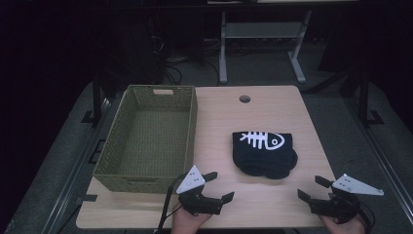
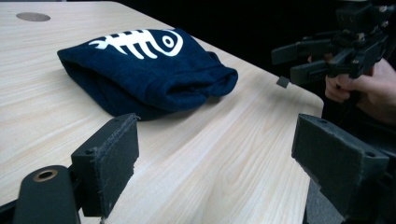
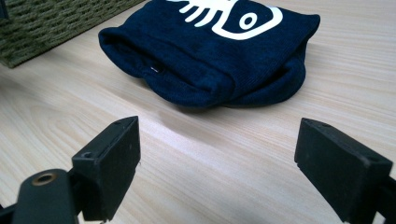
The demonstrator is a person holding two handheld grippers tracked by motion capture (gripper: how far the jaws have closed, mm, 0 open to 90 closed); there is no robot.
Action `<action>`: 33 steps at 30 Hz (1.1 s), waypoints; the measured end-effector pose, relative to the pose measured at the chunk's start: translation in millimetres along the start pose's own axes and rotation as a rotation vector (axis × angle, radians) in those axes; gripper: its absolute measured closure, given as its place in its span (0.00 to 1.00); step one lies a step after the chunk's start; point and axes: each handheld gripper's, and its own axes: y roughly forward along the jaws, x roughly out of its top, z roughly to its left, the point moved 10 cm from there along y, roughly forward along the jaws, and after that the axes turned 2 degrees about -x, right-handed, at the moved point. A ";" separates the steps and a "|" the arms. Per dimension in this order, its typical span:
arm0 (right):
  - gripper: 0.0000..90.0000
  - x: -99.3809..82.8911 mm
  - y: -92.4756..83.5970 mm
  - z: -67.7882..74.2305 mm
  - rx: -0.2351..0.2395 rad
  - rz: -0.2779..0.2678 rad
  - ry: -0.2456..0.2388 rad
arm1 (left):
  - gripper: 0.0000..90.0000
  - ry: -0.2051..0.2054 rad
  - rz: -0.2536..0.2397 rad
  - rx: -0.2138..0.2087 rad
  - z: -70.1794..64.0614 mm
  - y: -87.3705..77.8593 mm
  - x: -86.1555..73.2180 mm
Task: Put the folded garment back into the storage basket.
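While both hands rest low at the near edge of the tabletop (image 1: 272,204), the folded navy cloth (image 1: 264,153) with its white fish-skeleton print lies out ahead of the fingers, between the two grippers and untouched by either. The left gripper (image 1: 218,185) has its fingers (image 2: 108,165) spread wide with nothing between them; the cloth sits ahead of them and off to their right, with bare wood between the pads and its rolled edge. The right gripper (image 1: 312,187) is just as wide apart at the fingers (image 3: 111,163), also empty, and the cloth lies ahead of them and to their left, its thick folded hem turned toward them. From the left gripper view, the right gripper (image 2: 299,58) hangs beyond the cloth's far end, held in a hand (image 2: 364,88) just above the tabletop's corner. A woven green basket (image 1: 146,139) stands just beyond the left fingers, well apart from the cloth.
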 end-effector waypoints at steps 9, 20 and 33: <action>0.16 12.5 1.8 7.4 0.045 0.003 0.012 | 0.16 -0.004 0.050 0.031 6.7 13.0 -0.2; 0.16 40.3 7.4 -8.7 0.076 -0.013 0.061 | 0.15 -0.062 0.052 0.035 18.8 39.7 27.3; 0.17 75.9 32.0 -24.4 0.081 -0.032 0.069 | 0.16 -0.167 0.096 0.117 54.8 74.7 44.8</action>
